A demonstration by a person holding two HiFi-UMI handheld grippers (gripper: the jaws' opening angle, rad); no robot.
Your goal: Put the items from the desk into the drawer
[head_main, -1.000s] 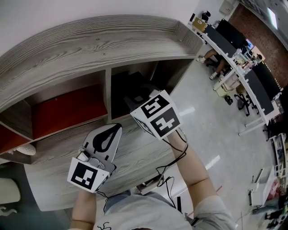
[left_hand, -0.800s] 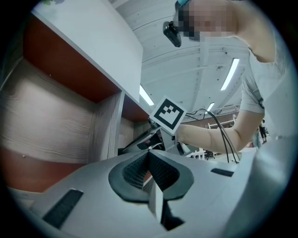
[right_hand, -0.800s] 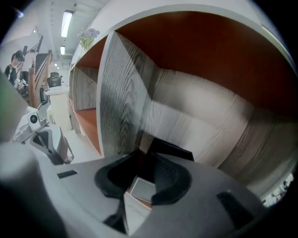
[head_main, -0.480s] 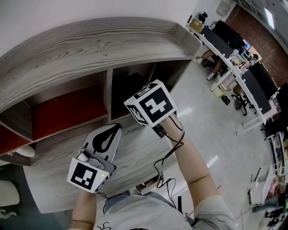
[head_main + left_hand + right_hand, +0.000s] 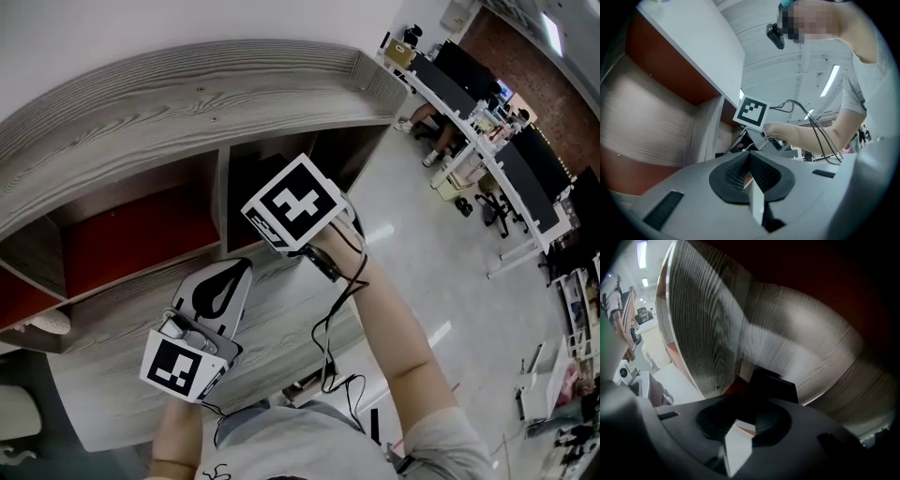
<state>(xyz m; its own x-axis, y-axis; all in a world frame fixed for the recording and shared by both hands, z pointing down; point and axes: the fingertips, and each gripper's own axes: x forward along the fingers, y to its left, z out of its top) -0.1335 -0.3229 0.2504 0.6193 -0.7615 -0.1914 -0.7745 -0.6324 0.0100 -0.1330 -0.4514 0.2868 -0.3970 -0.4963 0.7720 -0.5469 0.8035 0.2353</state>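
R gripper [image 5: 747, 409] has just tipped over. A sec ago its marker cube [image 5: 295, 203] sat lower and further right at the mouth of the right cubby [image 5: 246, 173]. Now the cube has swung up and left, so the fingers aim steeply down into that cubby, w/ the hand itself hardly shifting place. Those fingers have just been closing a bit and stand at a middling gap.

A black box [image 5: 772, 383] sits right at the tips, on the cubby floor by the wood side wall. It looks to be between the fingers, but it's too dark in there to say whether the pads press on it or it's been let go. My guess is this is the set-down of that item, w/ the cubby standing in for the drawer. So the step looks nearly done, and what's left is prob. a clean release and pulling the hand back out.

R forearm [image 5: 380, 314] reaches from near right up to the far cubby, wrist bent down, cable trailing along it.

L gripper [image 5: 228, 274] hasn't budged. It lies on the lower board of the bench [image 5: 94, 366], near left, pointing approx level toward the far side, beside the red-backed cubby [image 5: 141, 234]. Its fingers are pressed together w/ nothing in them.
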